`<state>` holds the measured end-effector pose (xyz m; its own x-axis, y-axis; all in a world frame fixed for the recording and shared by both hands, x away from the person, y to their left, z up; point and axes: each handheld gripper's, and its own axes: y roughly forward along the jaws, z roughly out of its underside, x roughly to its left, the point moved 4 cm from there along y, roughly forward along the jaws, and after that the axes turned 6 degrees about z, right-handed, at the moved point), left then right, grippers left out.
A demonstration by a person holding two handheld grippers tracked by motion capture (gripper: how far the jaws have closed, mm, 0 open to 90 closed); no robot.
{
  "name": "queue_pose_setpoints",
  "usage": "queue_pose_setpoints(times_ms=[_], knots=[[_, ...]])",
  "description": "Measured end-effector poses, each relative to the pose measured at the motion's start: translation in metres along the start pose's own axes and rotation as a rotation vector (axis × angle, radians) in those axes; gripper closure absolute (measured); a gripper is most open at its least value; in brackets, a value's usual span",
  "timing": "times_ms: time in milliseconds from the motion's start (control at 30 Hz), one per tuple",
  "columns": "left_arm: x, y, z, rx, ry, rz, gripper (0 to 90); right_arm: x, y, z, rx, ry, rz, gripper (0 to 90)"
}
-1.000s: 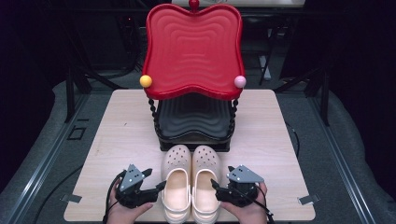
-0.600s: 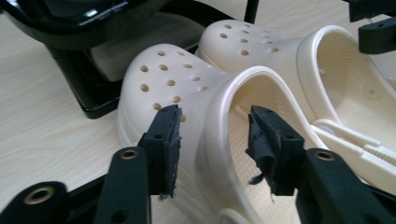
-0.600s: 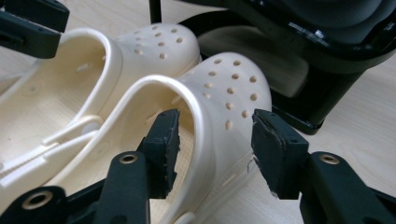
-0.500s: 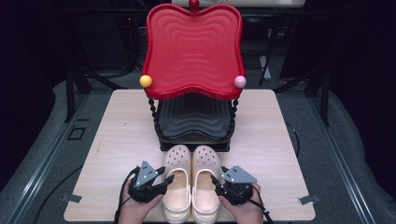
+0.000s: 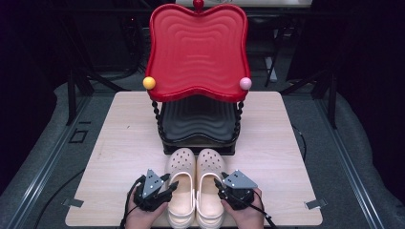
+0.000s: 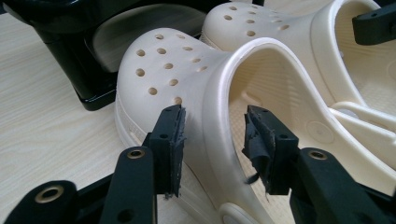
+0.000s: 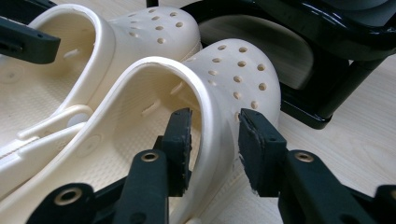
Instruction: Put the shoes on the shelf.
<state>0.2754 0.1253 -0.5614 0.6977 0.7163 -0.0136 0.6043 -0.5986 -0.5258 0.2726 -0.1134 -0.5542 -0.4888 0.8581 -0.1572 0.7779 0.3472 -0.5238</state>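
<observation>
Two cream clogs stand side by side at the table's front, toes toward a tiered stand. My left gripper is open at the left clog. In the left gripper view its jaws straddle that clog's outer side wall at the heel opening, one pad against the outside, the other inside with a small gap. My right gripper is open likewise at the right clog. In the right gripper view its narrower jaws straddle the outer wall of that clog, each pad very close to the wall.
The stand has a large red wavy tray on top and a black tray below, just beyond the clogs' toes. Bare wooden table lies to both sides. A hand holds each gripper at the front edge.
Both grippers moved inward from beside the clogs until their jaws straddle the clogs' outer walls. The clogs have not moved.
</observation>
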Motion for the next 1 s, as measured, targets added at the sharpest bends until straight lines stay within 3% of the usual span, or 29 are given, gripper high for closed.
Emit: queue_pose_setpoints(times_ms=[233, 600, 1000], knots=[[0.0007, 0.0007, -0.0023, -0.026, 0.003, -0.022, 64.6, 0.002, 0.002, -0.0014, -0.029, -0.013, 0.019, 71.1], [0.0025, 0.0044, -0.0079, -0.03, 0.013, -0.031, 67.7, 0.0021, 0.0041, -0.003, -0.026, -0.04, 0.035, 72.3], [-0.0001, 0.0057, -0.0102, -0.024, 0.051, -0.044, 72.4, 0.0042, 0.0046, -0.0051, -0.021, -0.065, 0.058, 77.0]])
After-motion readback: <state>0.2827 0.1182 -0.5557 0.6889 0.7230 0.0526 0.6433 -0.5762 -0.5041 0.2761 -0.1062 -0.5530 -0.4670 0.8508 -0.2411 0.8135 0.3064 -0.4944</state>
